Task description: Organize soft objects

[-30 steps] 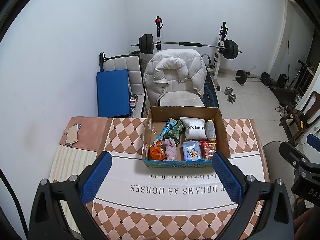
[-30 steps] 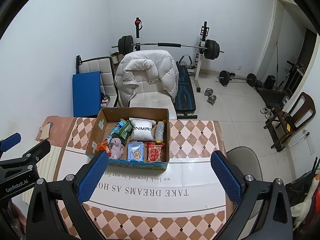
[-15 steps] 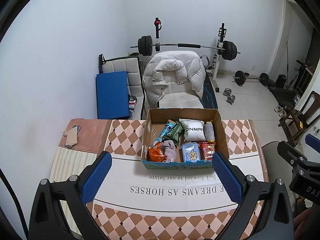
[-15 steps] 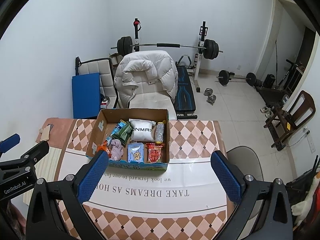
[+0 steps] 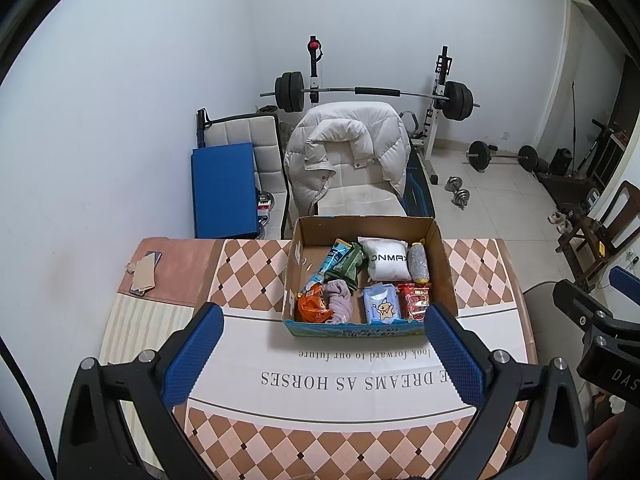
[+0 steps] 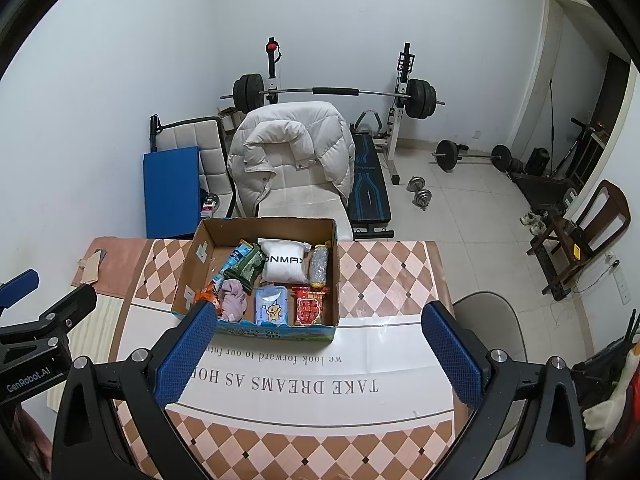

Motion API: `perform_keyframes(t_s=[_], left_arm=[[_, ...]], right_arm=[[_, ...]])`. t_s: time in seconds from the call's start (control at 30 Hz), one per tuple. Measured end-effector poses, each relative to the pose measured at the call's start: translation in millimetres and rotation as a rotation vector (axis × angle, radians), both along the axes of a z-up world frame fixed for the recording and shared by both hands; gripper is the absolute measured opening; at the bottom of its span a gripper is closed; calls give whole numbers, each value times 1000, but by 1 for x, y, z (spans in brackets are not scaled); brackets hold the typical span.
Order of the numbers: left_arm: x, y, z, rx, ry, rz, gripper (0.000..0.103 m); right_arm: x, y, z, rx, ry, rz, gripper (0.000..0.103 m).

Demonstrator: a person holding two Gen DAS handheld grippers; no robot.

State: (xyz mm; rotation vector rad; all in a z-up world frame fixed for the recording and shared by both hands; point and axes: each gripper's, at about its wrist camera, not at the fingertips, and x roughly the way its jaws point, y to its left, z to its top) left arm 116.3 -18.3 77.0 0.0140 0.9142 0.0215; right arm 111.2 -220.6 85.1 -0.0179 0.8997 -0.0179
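Home gym room, barbell rack (image 5: 372, 92) at the back wall and a white puffer jacket (image 5: 346, 152) draped over a chair behind the checkered surface (image 5: 248, 268).

Left wrist view: the left tongs (image 5: 320, 354) are spread wide with nothing in them, hovering over the surface. The cardboard box (image 5: 442, 264) of soft stuff sits just ahead, between the two blue fingertips (image 5: 192, 356), not touching.

Right wrist view: the right tongs (image 6: 316, 354) are also wide apart and empty. Here the box (image 6: 188, 264) is ahead and to the left, its near corner tucked behind the left fingertip (image 6: 184, 354). A white pillow pack (image 6: 285, 265) lies toward the far side.
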Motion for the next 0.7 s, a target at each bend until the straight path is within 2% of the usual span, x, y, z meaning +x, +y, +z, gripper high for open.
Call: perform_keyframes(t_s=[0.7], left_arm=[[3, 2, 3, -2, -3, 2, 103]], right_arm=[[-1, -2, 7, 3, -1, -4, 103]])
